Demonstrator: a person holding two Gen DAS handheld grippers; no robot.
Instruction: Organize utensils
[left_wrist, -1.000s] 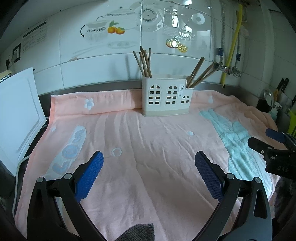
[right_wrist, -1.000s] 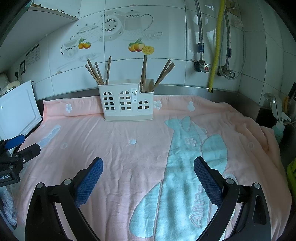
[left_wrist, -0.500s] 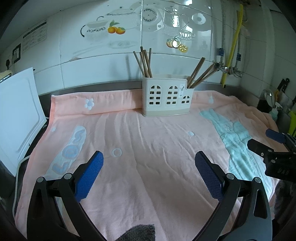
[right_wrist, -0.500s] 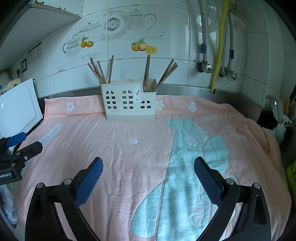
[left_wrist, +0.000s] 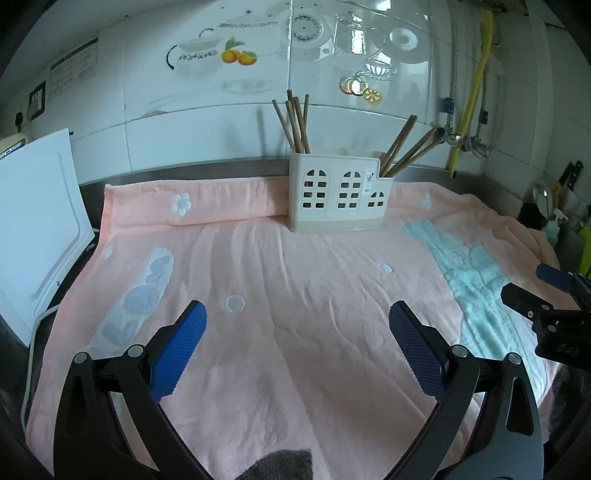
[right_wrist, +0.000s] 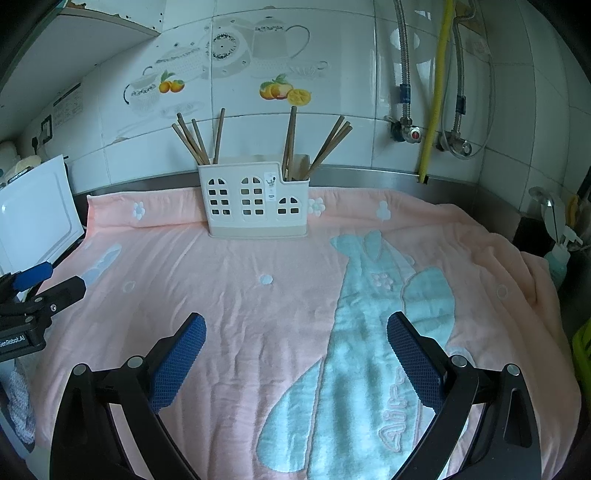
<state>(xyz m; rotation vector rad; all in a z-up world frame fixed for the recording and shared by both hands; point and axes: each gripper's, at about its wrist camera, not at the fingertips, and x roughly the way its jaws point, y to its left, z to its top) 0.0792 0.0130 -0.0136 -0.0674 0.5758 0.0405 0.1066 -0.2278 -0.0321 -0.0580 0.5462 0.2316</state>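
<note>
Jaws of both grippers wide, empty; chopsticks (right_wrist: 199, 142) upright in holder (right_wrist: 255, 201), tips splayed outward.

White tiled wall (right_wrist: 369, 110) with teapot decals, steel counter edge (right_wrist: 369, 173)

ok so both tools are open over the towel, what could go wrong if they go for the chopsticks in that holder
1. The chopsticks lean and fan apart in the holder, so a tool may pinch several at once or push the others around.
2. The holder looks light and stands on a wrinkled pink towel; pulling a chopstick sideways could tip it.
3. The left tool and right tool both face the same holder, so they could bump each other there.
</note>
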